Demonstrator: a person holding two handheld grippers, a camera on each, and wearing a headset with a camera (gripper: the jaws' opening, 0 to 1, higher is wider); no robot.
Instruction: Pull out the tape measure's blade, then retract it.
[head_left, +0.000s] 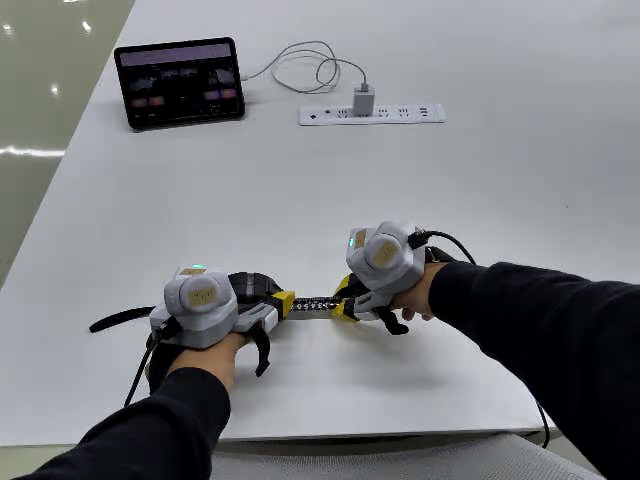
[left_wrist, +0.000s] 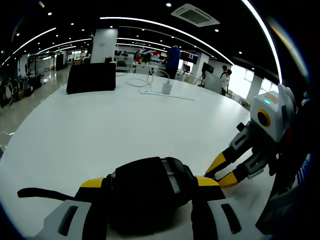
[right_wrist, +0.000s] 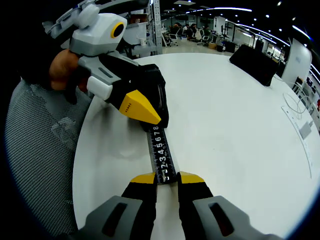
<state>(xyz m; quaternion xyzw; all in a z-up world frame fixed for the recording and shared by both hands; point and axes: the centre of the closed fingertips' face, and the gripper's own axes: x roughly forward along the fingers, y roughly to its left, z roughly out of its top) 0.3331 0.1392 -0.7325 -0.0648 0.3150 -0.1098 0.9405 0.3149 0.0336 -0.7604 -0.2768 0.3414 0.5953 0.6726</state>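
A black tape measure (left_wrist: 147, 197) rests on the white table (head_left: 300, 200), clamped between the yellow-tipped jaws of my left gripper (left_wrist: 150, 185). A short stretch of numbered blade (right_wrist: 161, 152) runs out of the case (right_wrist: 152, 90) to my right gripper (right_wrist: 167, 178), which is shut on the blade's end. In the head view the case (head_left: 255, 288) sits by the left gripper (head_left: 275, 305), the blade (head_left: 313, 303) spans the small gap, and the right gripper (head_left: 343, 305) holds its tip. A black strap (head_left: 120, 320) trails left from the case.
A dark tablet (head_left: 180, 82) stands at the table's far left. A white power strip (head_left: 372, 114) with a charger and coiled cable (head_left: 310, 68) lies at the back. The table's front edge (head_left: 300, 435) runs just below my hands. People stand far behind the table (left_wrist: 172, 57).
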